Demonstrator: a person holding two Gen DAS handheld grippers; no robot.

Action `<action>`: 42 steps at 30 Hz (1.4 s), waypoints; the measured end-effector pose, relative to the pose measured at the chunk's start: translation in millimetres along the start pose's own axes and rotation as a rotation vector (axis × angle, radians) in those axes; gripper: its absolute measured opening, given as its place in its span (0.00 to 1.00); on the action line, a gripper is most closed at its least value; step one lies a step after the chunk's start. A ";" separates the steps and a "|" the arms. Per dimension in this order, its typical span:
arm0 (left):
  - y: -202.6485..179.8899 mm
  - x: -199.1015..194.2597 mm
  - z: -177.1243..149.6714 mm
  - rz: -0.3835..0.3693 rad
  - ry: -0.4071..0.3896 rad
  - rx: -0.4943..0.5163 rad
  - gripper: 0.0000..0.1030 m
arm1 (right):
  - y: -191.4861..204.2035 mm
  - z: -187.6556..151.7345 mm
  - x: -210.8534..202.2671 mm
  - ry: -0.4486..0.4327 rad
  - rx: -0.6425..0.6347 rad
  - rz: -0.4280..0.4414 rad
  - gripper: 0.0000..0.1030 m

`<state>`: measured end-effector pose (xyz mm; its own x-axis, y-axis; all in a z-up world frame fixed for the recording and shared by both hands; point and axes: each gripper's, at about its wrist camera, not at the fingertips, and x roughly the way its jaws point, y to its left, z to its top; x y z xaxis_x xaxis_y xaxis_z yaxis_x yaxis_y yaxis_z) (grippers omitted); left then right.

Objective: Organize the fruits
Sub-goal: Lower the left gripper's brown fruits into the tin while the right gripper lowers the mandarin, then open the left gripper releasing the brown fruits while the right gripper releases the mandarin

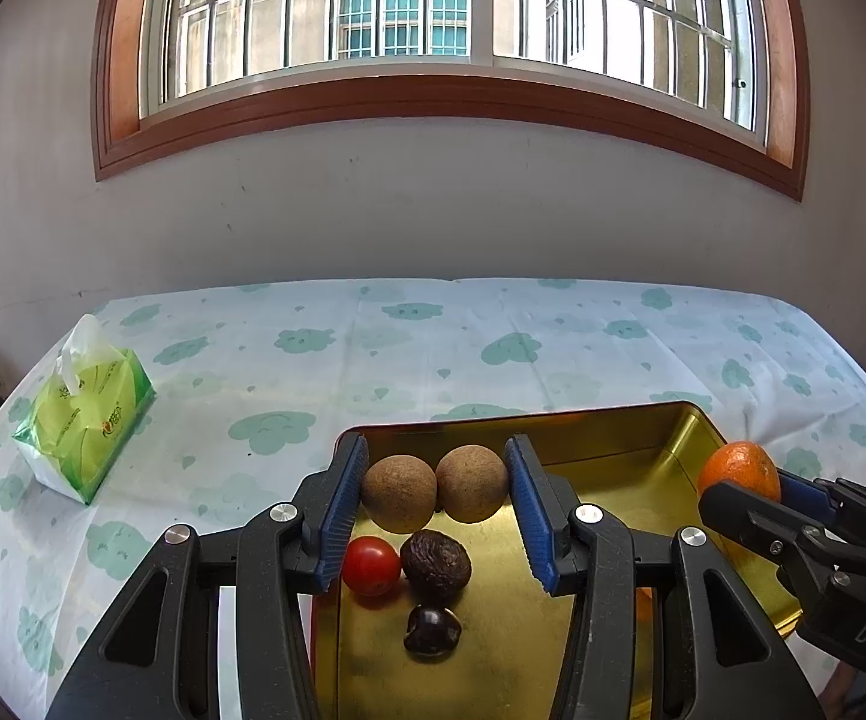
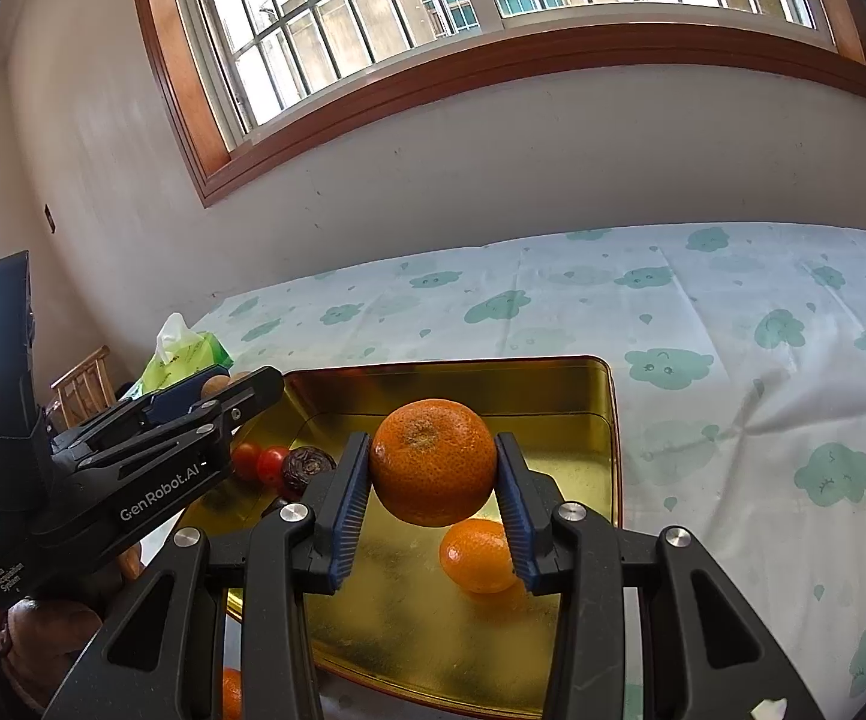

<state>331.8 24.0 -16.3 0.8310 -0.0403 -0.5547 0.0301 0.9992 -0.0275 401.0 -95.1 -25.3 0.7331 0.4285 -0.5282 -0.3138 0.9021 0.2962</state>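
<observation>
Holding fruit over the gold tray [image 1: 625,468] in both grippers

Left gripper [image 1: 436,501] clamped on two brown fruits [image 1: 436,489] side by side, above a tomato [image 1: 371,565] and two dark fruits; right gripper [image 2: 433,498] pinching an orange [image 2: 433,461] at the tray's right end, over a smaller orange [image 2: 476,555] lying inside

**Both grippers closed on fruit**

The left gripper [image 1: 436,501] pinches two round brown fruits [image 1: 436,493] side by side between its blue ribbed pads. The right gripper [image 2: 433,495] – angled downward – clamps a large orange mandarin [image 2: 433,461], held aloft.
</observation>
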 end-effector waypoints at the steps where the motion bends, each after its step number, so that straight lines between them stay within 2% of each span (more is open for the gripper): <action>1: 0.1 0.0 0.1 0.000 -0.002 0.000 0.47 | -0.6 0.6 0.9 0.000 0.002 -0.002 0.37; 42: 3.3 19.1 -4.6 0.002 0.017 -0.003 0.47 | -4.9 1.3 10.9 0.009 0.015 0.000 0.37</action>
<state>345.2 26.5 -30.8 0.8216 -0.0389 -0.5687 0.0271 0.9992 -0.0292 411.3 -94.9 -31.5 0.7275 0.4290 -0.5354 -0.3049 0.9013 0.3078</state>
